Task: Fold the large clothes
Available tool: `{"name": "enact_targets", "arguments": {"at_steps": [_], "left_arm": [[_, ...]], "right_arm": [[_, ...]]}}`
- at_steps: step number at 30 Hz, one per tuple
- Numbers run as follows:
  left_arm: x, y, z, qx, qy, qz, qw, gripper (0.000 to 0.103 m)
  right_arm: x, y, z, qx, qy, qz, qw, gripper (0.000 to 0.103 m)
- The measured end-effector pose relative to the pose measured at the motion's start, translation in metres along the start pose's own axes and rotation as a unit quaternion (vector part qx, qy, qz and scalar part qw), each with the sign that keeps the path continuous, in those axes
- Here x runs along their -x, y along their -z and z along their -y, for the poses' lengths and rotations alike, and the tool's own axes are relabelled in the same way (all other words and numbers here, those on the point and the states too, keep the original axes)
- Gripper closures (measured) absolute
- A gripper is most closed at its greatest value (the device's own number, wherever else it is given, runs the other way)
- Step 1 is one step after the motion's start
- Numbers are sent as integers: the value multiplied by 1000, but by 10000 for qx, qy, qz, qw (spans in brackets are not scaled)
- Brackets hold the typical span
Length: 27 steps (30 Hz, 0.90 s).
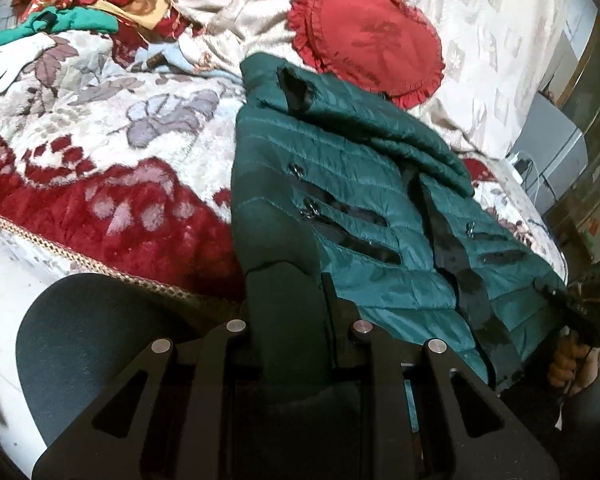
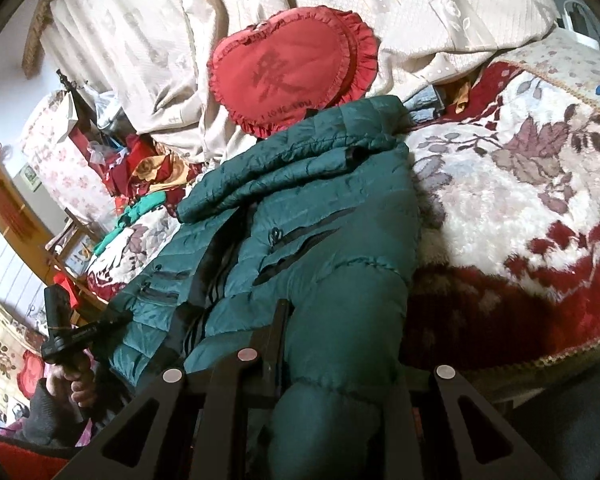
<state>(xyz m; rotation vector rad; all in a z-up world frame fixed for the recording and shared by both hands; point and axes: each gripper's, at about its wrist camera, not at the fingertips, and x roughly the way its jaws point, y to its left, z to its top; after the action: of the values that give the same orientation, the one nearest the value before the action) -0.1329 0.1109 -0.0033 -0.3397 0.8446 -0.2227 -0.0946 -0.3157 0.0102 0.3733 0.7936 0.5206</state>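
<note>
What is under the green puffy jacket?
The green jacket lies on the flowery red and white blanket. Its top corner overlaps the red heart pillow. Whatever lies beneath its middle is covered.

floral blanket (image 1: 100, 152) under green jacket (image 1: 340, 184), red heart cushion (image 1: 364, 28)

Setting: home bedroom.
A plush red-and-white floral blanket (image 1: 112, 152) is covering the bed; a red heart-shaped frilled cushion (image 2: 288, 76) is resting against cream quilted bedding (image 2: 148, 60).
</note>
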Motion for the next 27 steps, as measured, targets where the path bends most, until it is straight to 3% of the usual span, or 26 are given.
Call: {"name": "enact_targets", "arguments": {"at_steps": [5, 27], "left_arm": [[2, -1, -2, -10, 12, 79, 10000, 85], [-13, 5, -2, 134, -133, -3, 9998, 84]], "right_arm": [[5, -1, 1, -17, -20, 134, 9999, 87], [-12, 1, 3, -19, 266, 13, 9996, 87]]}}
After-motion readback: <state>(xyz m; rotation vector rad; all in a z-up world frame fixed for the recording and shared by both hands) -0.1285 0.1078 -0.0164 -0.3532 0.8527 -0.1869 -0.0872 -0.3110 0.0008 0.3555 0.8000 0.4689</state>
